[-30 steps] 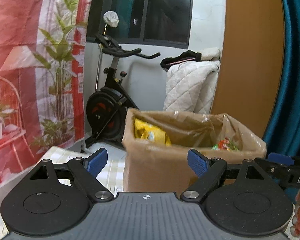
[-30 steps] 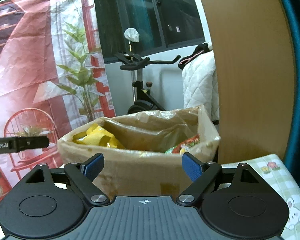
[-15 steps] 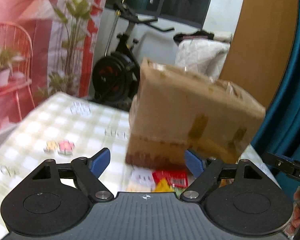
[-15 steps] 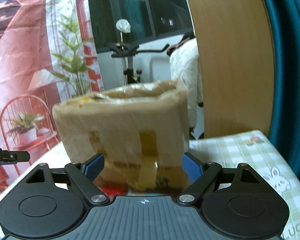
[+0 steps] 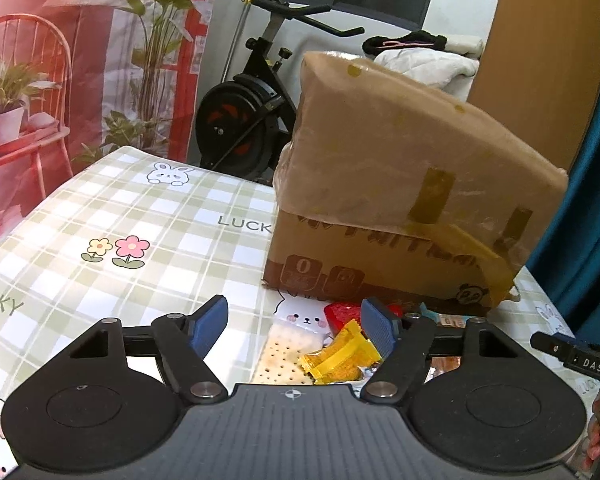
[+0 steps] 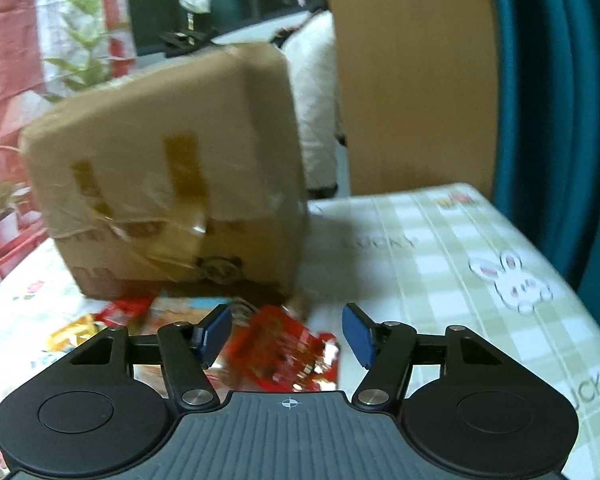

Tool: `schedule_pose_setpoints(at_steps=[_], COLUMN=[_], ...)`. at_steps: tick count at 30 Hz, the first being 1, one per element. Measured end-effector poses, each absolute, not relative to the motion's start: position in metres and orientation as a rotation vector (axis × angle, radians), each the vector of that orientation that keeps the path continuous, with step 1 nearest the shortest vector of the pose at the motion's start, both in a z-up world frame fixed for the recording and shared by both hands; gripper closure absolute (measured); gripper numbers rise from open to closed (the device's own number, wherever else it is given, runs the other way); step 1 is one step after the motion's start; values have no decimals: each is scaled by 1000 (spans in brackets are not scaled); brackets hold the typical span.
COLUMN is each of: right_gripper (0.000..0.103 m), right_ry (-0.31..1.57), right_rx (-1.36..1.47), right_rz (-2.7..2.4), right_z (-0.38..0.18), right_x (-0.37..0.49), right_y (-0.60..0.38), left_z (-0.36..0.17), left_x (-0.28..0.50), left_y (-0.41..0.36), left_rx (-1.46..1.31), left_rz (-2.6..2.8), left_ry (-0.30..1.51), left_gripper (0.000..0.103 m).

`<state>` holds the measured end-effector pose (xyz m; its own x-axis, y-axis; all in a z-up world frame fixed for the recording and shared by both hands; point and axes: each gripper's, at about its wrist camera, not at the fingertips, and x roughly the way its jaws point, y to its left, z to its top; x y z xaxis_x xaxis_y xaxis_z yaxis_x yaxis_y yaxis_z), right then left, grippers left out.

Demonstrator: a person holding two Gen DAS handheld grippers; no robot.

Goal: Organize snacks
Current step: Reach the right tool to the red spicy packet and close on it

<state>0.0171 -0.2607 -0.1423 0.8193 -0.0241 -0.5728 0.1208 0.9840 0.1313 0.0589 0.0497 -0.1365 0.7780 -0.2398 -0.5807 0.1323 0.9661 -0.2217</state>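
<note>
Left wrist view: left tool (image 5: 294, 326) over the checked worktop (image 5: 100, 224), jaws closing, nothing gripped. A yellow packet (image 5: 342, 358) and a cracker pack (image 5: 286, 354) lie between the pads, untouched. A red packet (image 5: 342, 312) lies just beyond, against the box (image 5: 400, 184) near the far edge.

Right wrist view (blurred): right tool (image 6: 286, 334) jaws closing, pads clear of a red snack pack (image 6: 284, 352) lying between them. More snacks (image 6: 100, 320) lie at the foot of the box (image 6: 172, 176).
</note>
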Motion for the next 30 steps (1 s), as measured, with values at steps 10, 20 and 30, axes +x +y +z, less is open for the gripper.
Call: schedule_pose_setpoints(at_steps=[10,20,30], right_gripper=[46,59,24], right_ry=[700,792,815], right_rx=[182,216,-50], right_rz=[-144,-49,22], right_z=[-175,-184,-170], right_x=[35,32,38], right_y=[-281,-262,-247], left_z=[-148,-160,-163], left_x=[65,65,63], left_y=[39,32,30], left_rx=[-147,-125,-134], left_rz=[-206,-227,-241], left_ry=[673,692,699], left_gripper=[29,32,33])
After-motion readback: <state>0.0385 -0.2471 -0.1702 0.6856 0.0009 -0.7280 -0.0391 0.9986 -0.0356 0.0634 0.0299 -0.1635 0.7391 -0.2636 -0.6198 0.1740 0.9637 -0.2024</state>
